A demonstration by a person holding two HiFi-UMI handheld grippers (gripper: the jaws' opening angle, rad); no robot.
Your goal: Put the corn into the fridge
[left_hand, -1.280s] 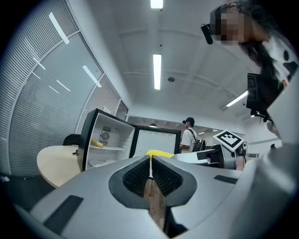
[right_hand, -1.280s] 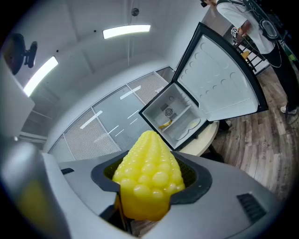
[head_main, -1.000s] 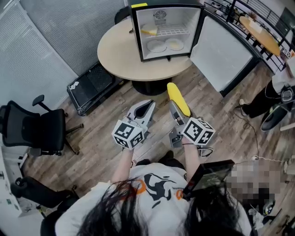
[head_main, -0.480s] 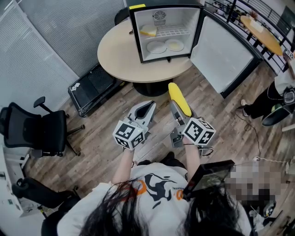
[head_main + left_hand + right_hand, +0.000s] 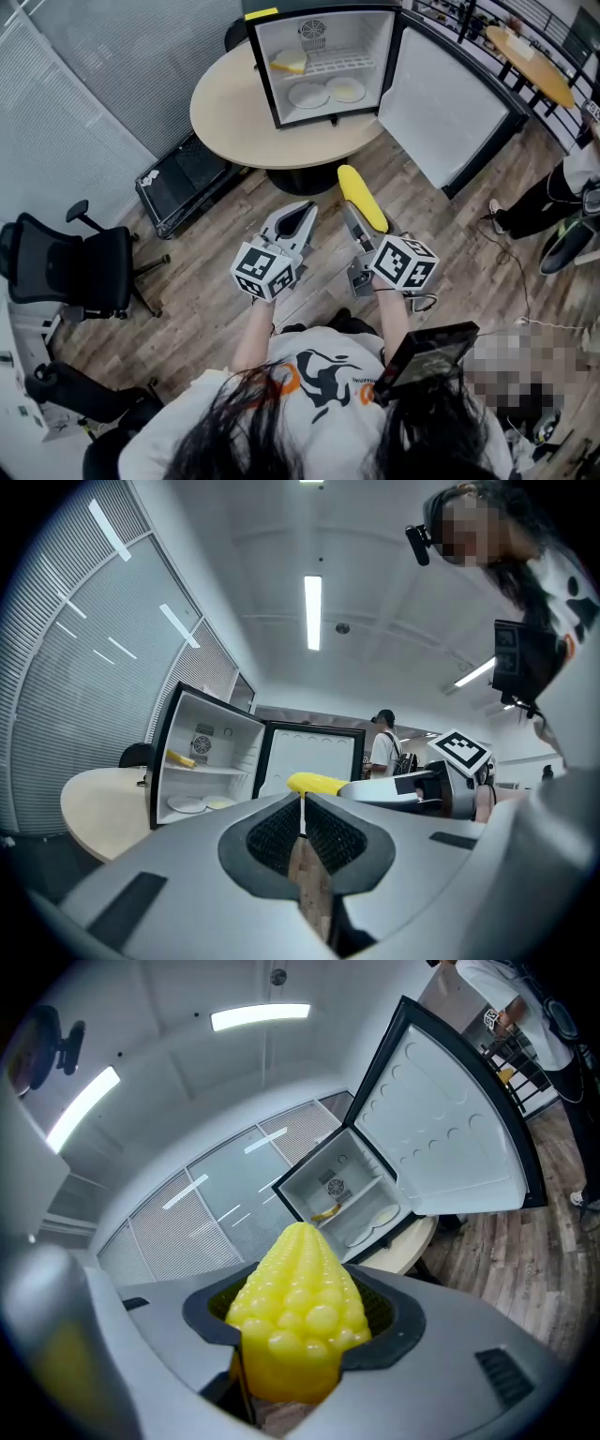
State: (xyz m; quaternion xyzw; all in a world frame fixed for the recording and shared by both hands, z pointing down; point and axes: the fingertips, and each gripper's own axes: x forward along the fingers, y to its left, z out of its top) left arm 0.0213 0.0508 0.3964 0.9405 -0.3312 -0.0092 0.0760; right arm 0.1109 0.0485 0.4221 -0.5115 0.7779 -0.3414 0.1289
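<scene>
Right gripper view: I hold the corn pinched tip-forward in my right gripper fingers, well short of the open fridge on the desk, ready to slide in; left gripper fingers pressed together, idle

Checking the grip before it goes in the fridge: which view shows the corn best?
The right gripper view: the corn sits large and close, kernels clear, clamped in the right gripper. The head view shows its length pointing toward the open fridge, but small. The left gripper view catches only a small side-on part.
</scene>
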